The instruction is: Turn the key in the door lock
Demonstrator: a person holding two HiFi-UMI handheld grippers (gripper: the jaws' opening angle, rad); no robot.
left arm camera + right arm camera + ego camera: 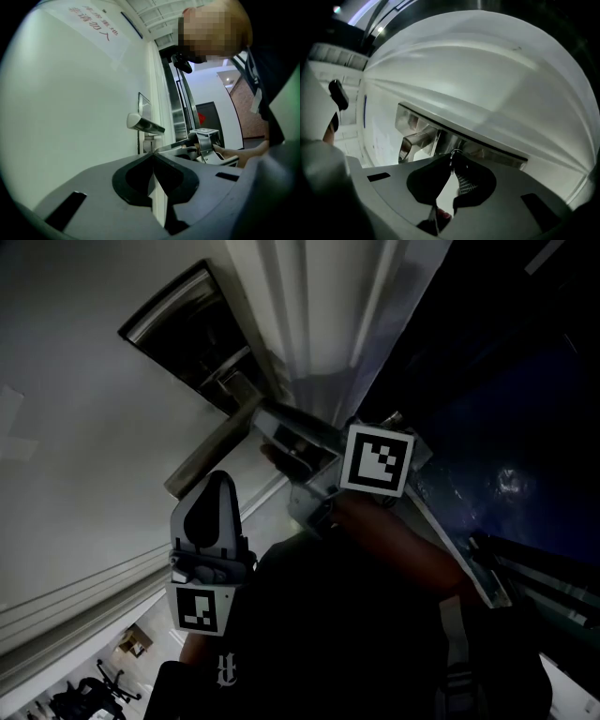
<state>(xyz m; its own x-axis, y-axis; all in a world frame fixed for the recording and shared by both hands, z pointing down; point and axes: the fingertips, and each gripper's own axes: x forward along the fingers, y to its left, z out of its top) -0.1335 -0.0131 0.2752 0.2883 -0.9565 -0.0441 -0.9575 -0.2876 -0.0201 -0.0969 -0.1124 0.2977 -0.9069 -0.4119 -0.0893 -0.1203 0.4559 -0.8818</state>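
Observation:
The key (452, 155) shows as a small metal bit with a ring, and my right gripper (452, 162) is shut on it. It sits against the shiny lock plate (487, 148), just below the lever handle (417, 139). From the head view, the right gripper (286, 451) reaches level to the door under the handle (211, 451). The left gripper (221, 480) hangs lower left, apart from the door, shut with nothing between its jaws. In the left gripper view its tips (152, 155) meet, with the handle (144, 124) and the right gripper (164, 148) beyond them.
The white door (70, 117) carries a notice in red print (91, 21) near its top. A metal door frame (176, 112) runs beside the lock. A dark glass panel (506, 427) stands to the right. A person's hand (234, 154) holds the right gripper.

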